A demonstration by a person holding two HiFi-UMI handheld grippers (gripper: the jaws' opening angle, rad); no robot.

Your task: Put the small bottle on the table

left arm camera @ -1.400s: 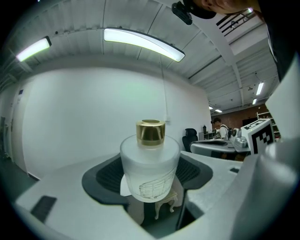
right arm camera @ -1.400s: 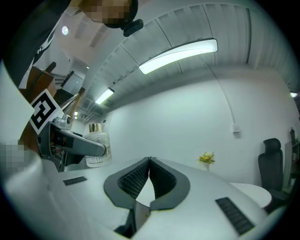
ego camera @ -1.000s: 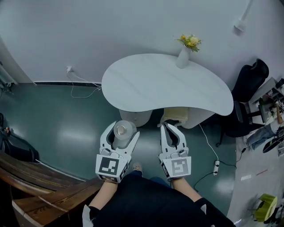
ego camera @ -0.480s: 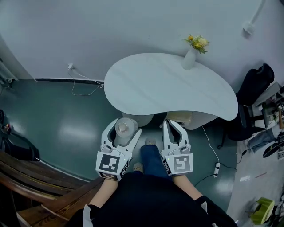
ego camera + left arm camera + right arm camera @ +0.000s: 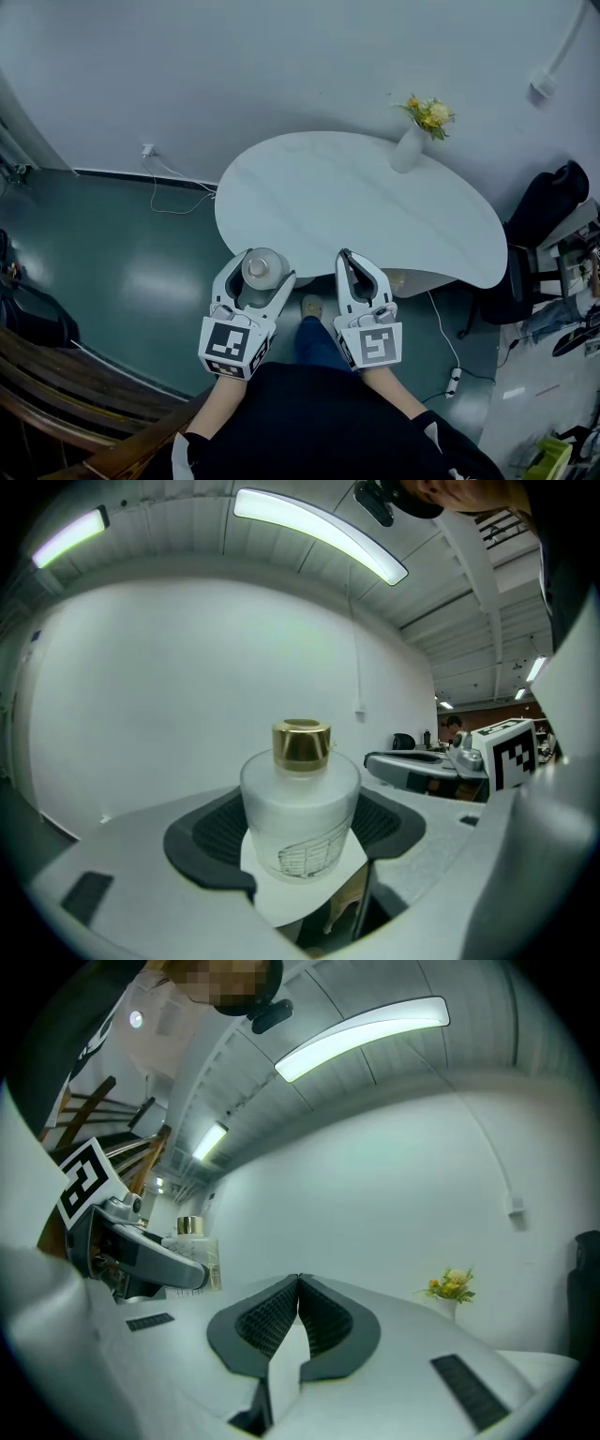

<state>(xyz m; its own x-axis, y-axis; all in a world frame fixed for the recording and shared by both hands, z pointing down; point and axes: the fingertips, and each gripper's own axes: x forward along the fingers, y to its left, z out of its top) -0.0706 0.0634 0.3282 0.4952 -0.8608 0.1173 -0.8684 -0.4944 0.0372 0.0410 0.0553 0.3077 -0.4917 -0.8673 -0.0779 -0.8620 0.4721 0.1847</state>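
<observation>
In the head view, the left tongs (image 5: 260, 270) were clamped on the small bottle (image 5: 262, 268), which sat in the lower middle of the frame, just beside the near edge of the white curved worktop (image 5: 356, 202). Whether it hung over the worktop or over the dark green floor (image 5: 141, 253) could not be told. In the left gripper view the bottle stood upright between the two dark ribbed pads (image 5: 211, 834), a round frosted white container with a gold cap (image 5: 301, 743) and a faint line drawing low on its side. Its frosted wall hid whatever it held.

The right tongs (image 5: 345, 257) lay just right of the left ones. In the right gripper view their jaws were pressed together with nothing between them.

At the far side of the worktop, in the upper right of the head view, stood a white vase (image 5: 408, 150) holding a small bunch of yellow and orange flowers (image 5: 431, 113). A white cable (image 5: 173, 183) trailed over the floor at the upper left.
</observation>
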